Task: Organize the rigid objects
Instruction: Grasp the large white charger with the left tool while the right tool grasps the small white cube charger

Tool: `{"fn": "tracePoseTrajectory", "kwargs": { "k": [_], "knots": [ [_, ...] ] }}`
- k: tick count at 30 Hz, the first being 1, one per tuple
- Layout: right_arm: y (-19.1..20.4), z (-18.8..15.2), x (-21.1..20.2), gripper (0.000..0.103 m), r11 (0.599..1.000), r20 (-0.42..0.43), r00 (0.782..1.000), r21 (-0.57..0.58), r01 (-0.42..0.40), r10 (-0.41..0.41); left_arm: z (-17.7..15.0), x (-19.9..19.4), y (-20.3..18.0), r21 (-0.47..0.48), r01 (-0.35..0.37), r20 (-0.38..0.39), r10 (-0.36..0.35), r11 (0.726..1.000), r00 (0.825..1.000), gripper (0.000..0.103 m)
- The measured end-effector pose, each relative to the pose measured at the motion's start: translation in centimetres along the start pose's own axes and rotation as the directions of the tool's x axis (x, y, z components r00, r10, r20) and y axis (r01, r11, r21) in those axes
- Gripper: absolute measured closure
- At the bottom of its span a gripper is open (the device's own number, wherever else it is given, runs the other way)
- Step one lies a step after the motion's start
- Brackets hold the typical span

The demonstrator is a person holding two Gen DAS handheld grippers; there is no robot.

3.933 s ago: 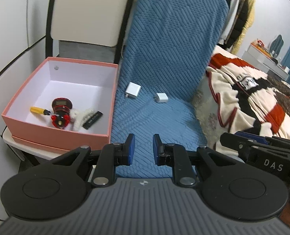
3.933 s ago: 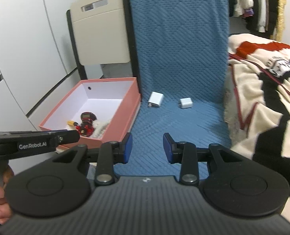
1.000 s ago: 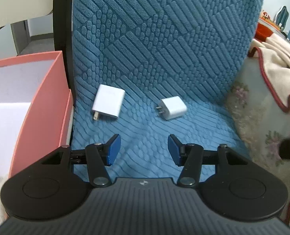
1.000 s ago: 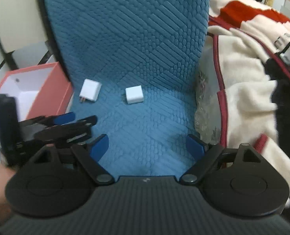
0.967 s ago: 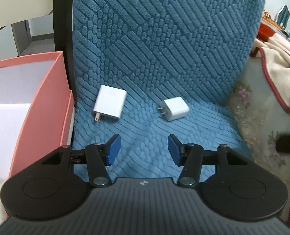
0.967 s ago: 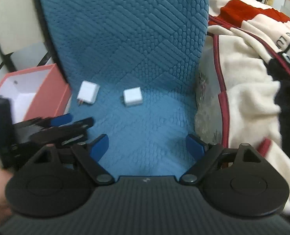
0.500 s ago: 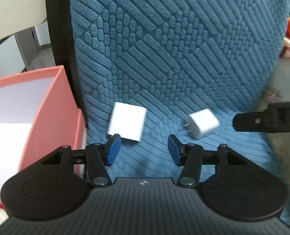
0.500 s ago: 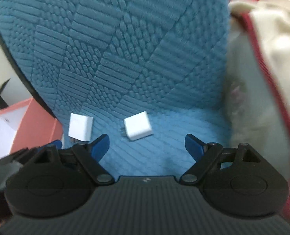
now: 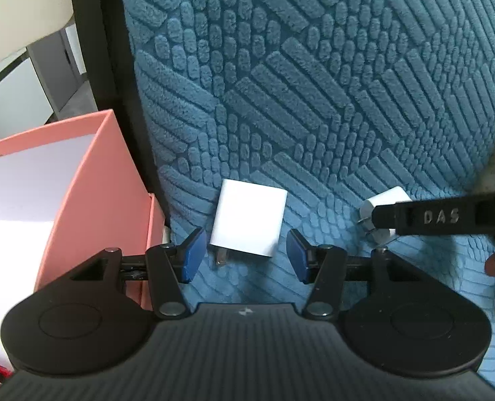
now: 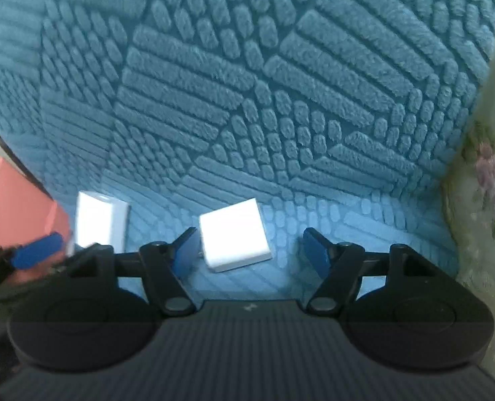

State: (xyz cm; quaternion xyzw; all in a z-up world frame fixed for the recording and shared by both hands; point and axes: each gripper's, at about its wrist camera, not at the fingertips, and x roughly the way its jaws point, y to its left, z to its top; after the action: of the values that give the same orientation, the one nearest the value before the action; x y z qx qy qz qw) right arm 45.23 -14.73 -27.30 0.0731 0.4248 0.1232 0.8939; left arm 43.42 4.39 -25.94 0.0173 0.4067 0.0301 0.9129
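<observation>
Left hand-held gripper [image 9: 244, 255] spread astride flat charger [image 9: 249, 222], gaps both sides; right closing.

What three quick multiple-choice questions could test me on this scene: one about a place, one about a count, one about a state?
1. Where does the flat white plug charger lie?
A. in the box
B. on the blue textured seat cover
C. on the floor

2. How many white chargers show?
A. one
B. two
C. four

3. The left gripper is:
A. open
B. shut on a charger
C. holding the pink cardboard box

Answers: 1 B, it rests on the blue cover. 2 B, the flat one and the small white cube charger. 3 A, gaps flank the charger.
</observation>
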Motion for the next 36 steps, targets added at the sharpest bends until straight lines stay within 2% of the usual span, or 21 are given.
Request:
{"fn": "tracePoseTrajectory", "kwargs": {
  "k": [5, 6, 7, 15, 22, 26, 32, 36],
  "knots": [
    [1.0, -0.3, 0.7, 0.041, 0.998, 0.016, 1.0, -0.051, -0.023, 0.024, 0.1, 0.6, 0.3, -0.016, -0.009, -0.011, 0.009, 1.0, 1.0, 0.044],
    [1.4, -0.5, 0.7, 0.05, 0.998, 0.015, 0.999, -0.052, -0.035, 0.036, 0.2, 0.7, 0.3, -0.02, -0.004, -0.014, 0.004, 1.0, 1.0, 0.044],
    [1.6, -0.5, 0.7, 0.053, 0.998, 0.013, 0.999, -0.046, -0.046, 0.047, 0.3, 0.9, 0.4, -0.026, -0.004, -0.018, 0.003, 1.0, 1.0, 0.044],
    [3.2, -1.0, 0.2, 0.054, 0.999, 0.003, 1.0, -0.034, -0.007, 0.007, 0.7, 1.7, 0.5, -0.04, 0.003, -0.027, -0.004, 0.999, 1.0, 0.042],
    [0.4, -1.2, -1.9, 0.054, 0.999, -0.01, 1.0, -0.016, 0.029, -0.029, 0.6, 3.3, 0.2, -0.019, 0.014, -0.045, -0.014, 1.0, 0.999, 0.04],
    [-0.4, -1.8, -2.5, 0.056, 0.997, 0.004, 0.998, -0.043, 0.058, -0.057, 0.4, 3.9, 0.2, -0.022, 0.015, -0.05, -0.016, 1.0, 0.999, 0.04],
    [-0.8, -2.7, -3.8, 0.058, 0.998, -0.002, 0.999, -0.043, 0.05, -0.05, 0.4, 4.3, -0.3, -0.017, -0.003, -0.033, 0.002, 1.0, 0.999, 0.04],
    [-0.6, -2.2, -2.5, 0.054, 0.999, 0.005, 1.0, -0.028, 0.021, -0.021, 0.3, 4.7, -0.9, -0.009, -0.01, -0.03, 0.01, 1.0, 0.999, 0.04]
  ]
}}
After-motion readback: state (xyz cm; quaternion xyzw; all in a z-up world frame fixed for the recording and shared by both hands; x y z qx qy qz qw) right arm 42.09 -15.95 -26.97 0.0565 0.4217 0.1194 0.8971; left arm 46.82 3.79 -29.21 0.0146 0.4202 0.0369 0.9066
